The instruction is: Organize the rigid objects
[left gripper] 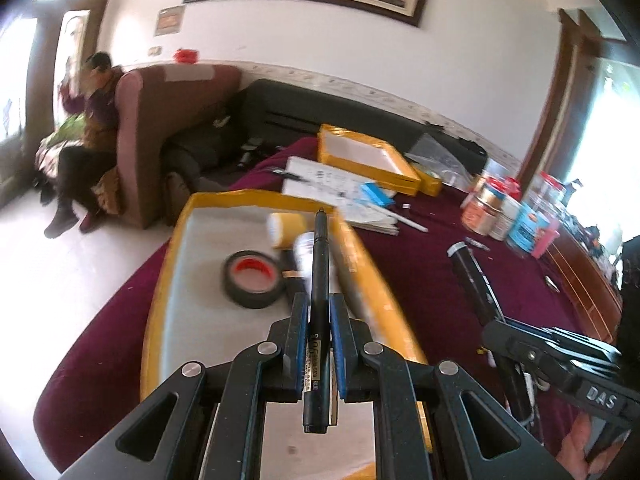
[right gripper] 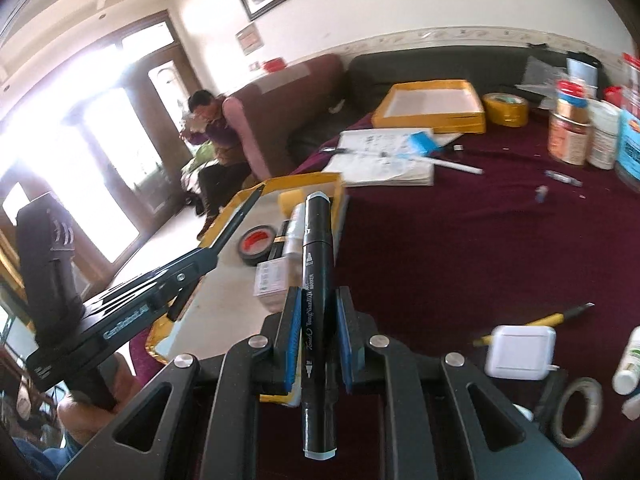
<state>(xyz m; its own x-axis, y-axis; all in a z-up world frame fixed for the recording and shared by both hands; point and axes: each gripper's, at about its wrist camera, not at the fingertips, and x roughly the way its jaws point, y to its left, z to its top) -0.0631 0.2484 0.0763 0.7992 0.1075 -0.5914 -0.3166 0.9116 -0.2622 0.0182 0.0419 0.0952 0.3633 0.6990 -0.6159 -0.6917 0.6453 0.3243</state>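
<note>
Currently logged: my left gripper (left gripper: 319, 320) fingers (left gripper: 299, 320) clamp a slim black pen (left gripper: 319, 280); my right gripper (right gripper: 318, 312) fingers (right gripper: 293, 316) clamp a thick black marker (right gripper: 318, 280), above yellow-rimmed tray (left gripper: 176, 240).

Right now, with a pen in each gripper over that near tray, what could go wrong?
The left gripper holds its pen only at mid-length, so it may tip on release. The near tray is already crowded with tape and bottles. The right gripper and its marker are close by; the two could collide.

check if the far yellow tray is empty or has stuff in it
Empty, as far as visible: the far yellow tray shows only a bare white floor; the roll of yellow tape sits outside it.
</note>
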